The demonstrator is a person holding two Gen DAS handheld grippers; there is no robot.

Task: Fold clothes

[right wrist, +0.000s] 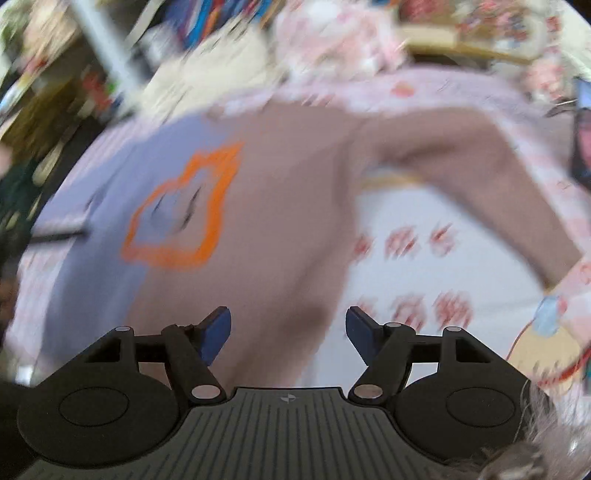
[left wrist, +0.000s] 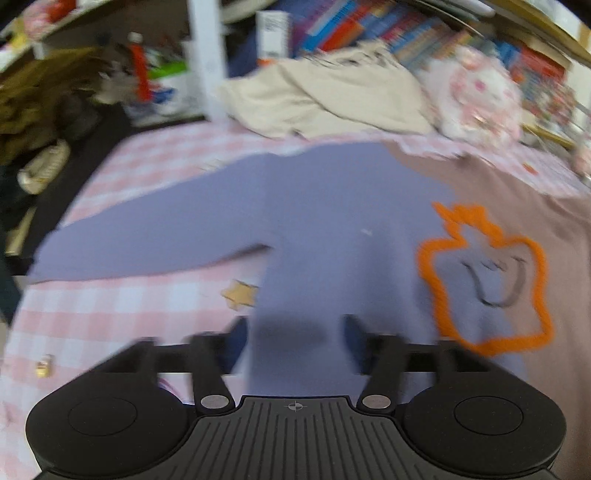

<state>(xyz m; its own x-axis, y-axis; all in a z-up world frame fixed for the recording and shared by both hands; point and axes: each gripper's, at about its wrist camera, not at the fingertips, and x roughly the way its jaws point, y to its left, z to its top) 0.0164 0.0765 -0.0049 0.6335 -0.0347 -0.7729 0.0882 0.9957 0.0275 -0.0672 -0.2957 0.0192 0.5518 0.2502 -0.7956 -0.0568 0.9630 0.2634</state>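
A two-tone sweatshirt [left wrist: 332,221] lies spread flat on a pink checked bedcover [left wrist: 110,314]. Its left half is lavender, its right half brown, with an orange-outlined figure [left wrist: 484,280] on the chest. The lavender sleeve [left wrist: 147,243] stretches out to the left. My left gripper [left wrist: 293,339] is open and empty above the lavender hem. In the right wrist view the sweatshirt [right wrist: 288,206] shows with its brown sleeve [right wrist: 480,173] stretched to the right. My right gripper [right wrist: 288,332] is open and empty above the brown hem. Both views are blurred.
A cream garment [left wrist: 325,96] and a pink plush toy [left wrist: 480,96] lie at the far edge of the bed. Bookshelves [left wrist: 369,26] stand behind. Clutter and shoes [left wrist: 44,166] lie on the floor to the left. A white patterned sheet [right wrist: 424,258] lies under the brown sleeve.
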